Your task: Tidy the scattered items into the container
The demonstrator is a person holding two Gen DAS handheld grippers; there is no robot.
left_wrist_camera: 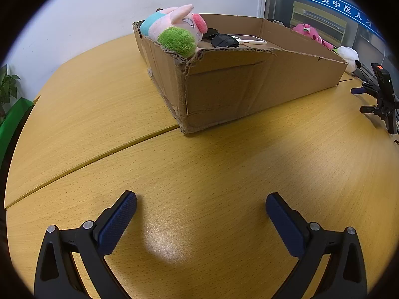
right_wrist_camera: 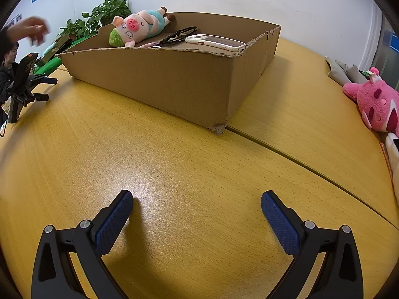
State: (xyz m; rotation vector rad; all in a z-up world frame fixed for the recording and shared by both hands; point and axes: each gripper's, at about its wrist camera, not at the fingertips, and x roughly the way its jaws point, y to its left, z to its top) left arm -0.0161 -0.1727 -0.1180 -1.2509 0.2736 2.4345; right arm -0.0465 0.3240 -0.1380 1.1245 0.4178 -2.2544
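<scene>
Left wrist view: left claw [left_wrist_camera: 201, 200] spread wide, empty, above bare desk [left_wrist_camera: 99, 114]. Cardboard box [left_wrist_camera: 249, 89] ahead, holding pig plush [left_wrist_camera: 174, 28], sunglasses [left_wrist_camera: 223, 41], phone [left_wrist_camera: 250, 39]. Right claw [right_wrist_camera: 197, 198] likewise wide, empty; pink plush [right_wrist_camera: 374, 102] far right.

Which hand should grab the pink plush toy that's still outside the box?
Probably the right. The pink plush toy lies on the table just to the right of the open, empty right hand-held gripper. From the left hand-held gripper, the cardboard box stands in the way.
</scene>
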